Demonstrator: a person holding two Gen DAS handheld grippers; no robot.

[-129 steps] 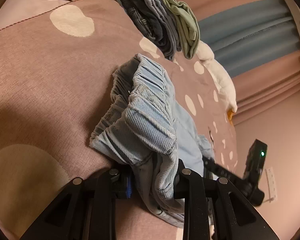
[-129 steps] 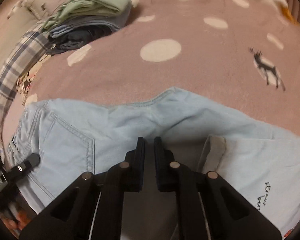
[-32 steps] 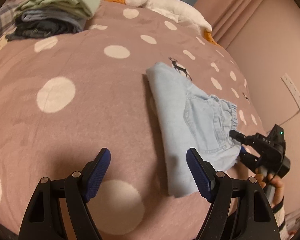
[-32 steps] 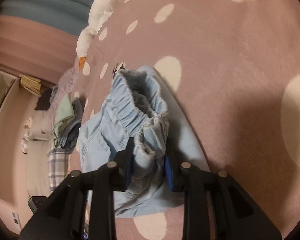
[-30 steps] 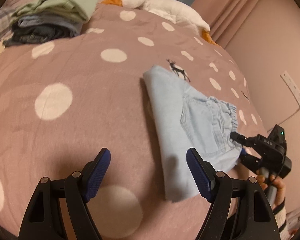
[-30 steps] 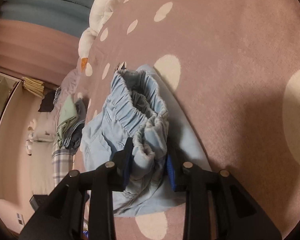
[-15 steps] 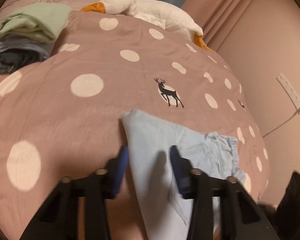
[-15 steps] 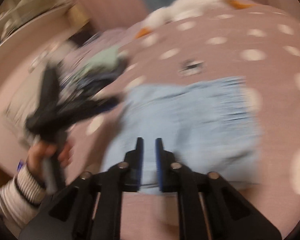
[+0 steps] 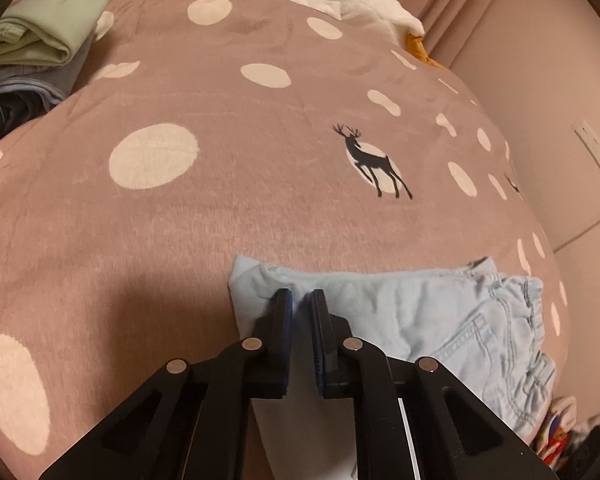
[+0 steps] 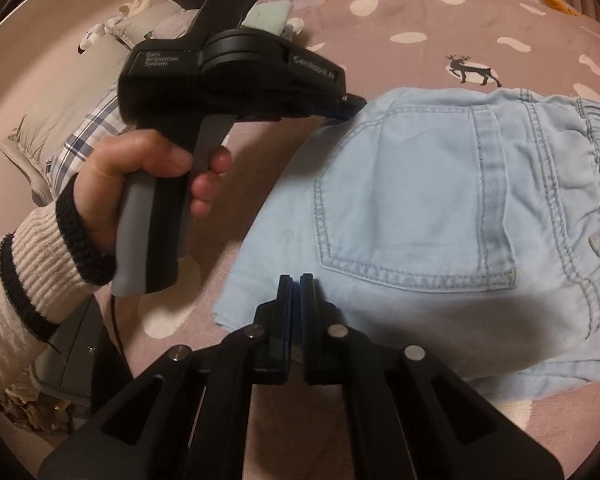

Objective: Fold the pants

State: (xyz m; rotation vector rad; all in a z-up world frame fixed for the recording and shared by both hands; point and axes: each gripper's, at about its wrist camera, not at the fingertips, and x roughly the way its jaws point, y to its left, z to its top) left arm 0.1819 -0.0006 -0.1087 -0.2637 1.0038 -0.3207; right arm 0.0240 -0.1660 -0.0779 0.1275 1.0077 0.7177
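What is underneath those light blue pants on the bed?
The folded pants lie on a pink bedspread with white dots and a deer print just beyond them. Whatever part of the pattern sits directly beneath the denim is covered.

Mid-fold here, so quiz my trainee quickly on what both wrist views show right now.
1. True or false: the pants lie with a back pocket facing up.
2. What is printed on the bedspread just beyond the pants? A) a deer B) a star C) a cat
3. Fill in: in the right wrist view, the elastic waistband is at the pants' ___ end.

Key: 1 true; 2 A; 3 right.
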